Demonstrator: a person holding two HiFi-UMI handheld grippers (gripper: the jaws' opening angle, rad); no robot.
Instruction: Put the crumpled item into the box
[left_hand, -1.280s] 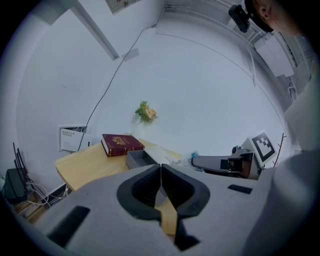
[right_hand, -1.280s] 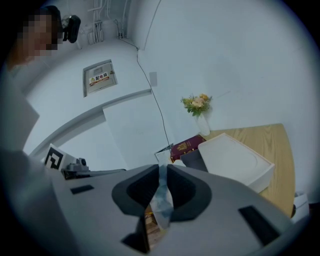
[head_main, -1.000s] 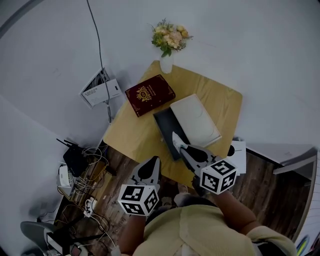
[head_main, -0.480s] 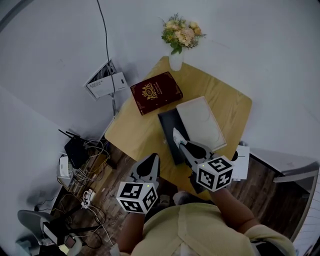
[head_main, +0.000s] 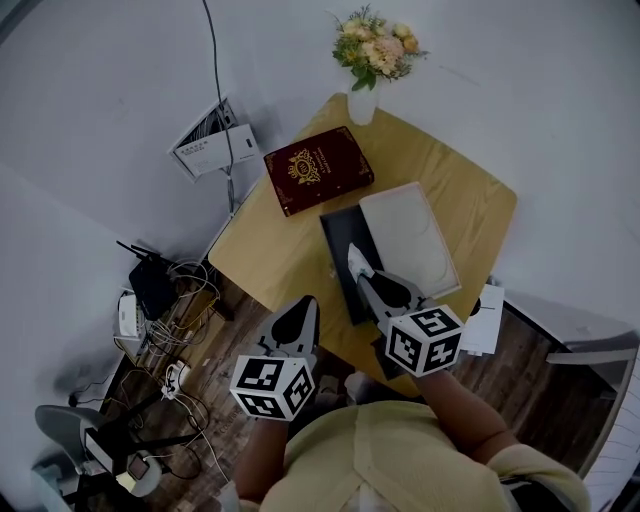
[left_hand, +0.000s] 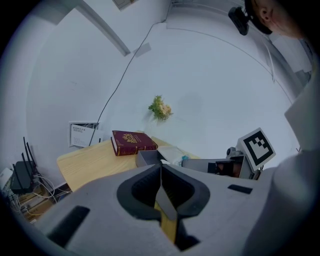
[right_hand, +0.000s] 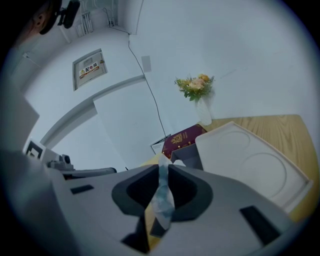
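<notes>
wear: pale yellow top (head_main: 400, 462), short sleeves | left gripper (head_main: 307, 304): grey tapered shell, black hollow behind the jaws, left marker cube (head_main: 272, 386) white with black squares | right gripper (head_main: 364, 282): same grey shell, black hollow, right marker cube (head_main: 424, 340) white with black squares

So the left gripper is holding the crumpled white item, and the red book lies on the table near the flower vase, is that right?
Not quite. The right gripper holds the crumpled white item, pinched between its jaws in the right gripper view; the left gripper is shut on nothing. The red book does lie near the flower vase.
</notes>
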